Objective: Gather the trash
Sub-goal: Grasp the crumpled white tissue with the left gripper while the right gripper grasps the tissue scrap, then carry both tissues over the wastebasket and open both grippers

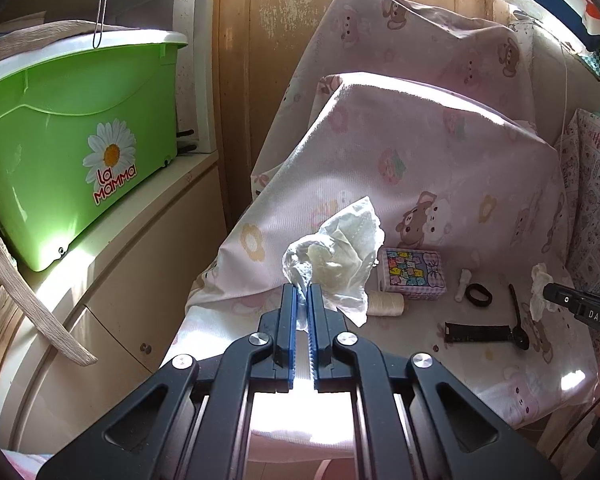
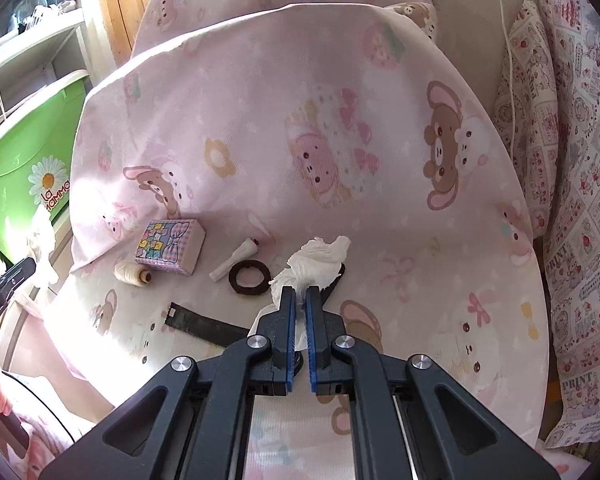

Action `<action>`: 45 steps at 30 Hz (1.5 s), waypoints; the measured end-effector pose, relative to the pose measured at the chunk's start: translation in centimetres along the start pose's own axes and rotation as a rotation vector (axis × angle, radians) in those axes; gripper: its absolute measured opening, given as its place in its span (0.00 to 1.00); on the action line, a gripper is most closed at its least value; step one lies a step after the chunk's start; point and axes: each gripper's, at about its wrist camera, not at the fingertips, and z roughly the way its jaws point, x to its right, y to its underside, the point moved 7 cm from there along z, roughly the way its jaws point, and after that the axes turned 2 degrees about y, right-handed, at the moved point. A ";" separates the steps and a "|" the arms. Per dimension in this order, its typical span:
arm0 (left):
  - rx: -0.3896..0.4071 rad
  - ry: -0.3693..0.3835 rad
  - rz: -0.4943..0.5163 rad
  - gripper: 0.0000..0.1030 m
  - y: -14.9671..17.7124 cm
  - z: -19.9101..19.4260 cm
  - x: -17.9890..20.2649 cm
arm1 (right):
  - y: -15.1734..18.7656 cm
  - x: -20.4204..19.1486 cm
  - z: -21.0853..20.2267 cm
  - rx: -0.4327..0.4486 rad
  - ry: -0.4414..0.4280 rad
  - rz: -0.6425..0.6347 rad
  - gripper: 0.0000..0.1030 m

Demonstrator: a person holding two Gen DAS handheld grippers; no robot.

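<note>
The left gripper is clamped on a crumpled white plastic wrapper near the bed's left edge; the right gripper pinches a wadded white tissue mid-bed.

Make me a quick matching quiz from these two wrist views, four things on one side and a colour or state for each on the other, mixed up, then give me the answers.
Things
1. crumpled tissue
2. storage bin
3. hair tie
4. thread spool

Colour or state
A. green, with a daisy sticker
B. cream, lying on its side on the bed cover
C. pinched in the right tool
D. dark ring lying flat

Pairs: 1-C, 2-A, 3-D, 4-B

The left tool also grips a crumpled white wad of its own.
</note>
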 end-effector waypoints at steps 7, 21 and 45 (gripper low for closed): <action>-0.034 0.048 0.008 0.04 0.9 -0.5 0.8 | 0.8 -2.5 -2.3 0.028 -0.056 -0.043 0.06; 0.008 0.037 0.020 0.04 3.3 -4.6 1.0 | 4.3 -7.4 -5.7 0.023 -0.154 -0.094 0.06; -0.281 0.158 -0.014 0.04 12.6 -4.8 4.4 | 12.4 -11.4 -6.4 -0.121 -0.186 -0.177 0.06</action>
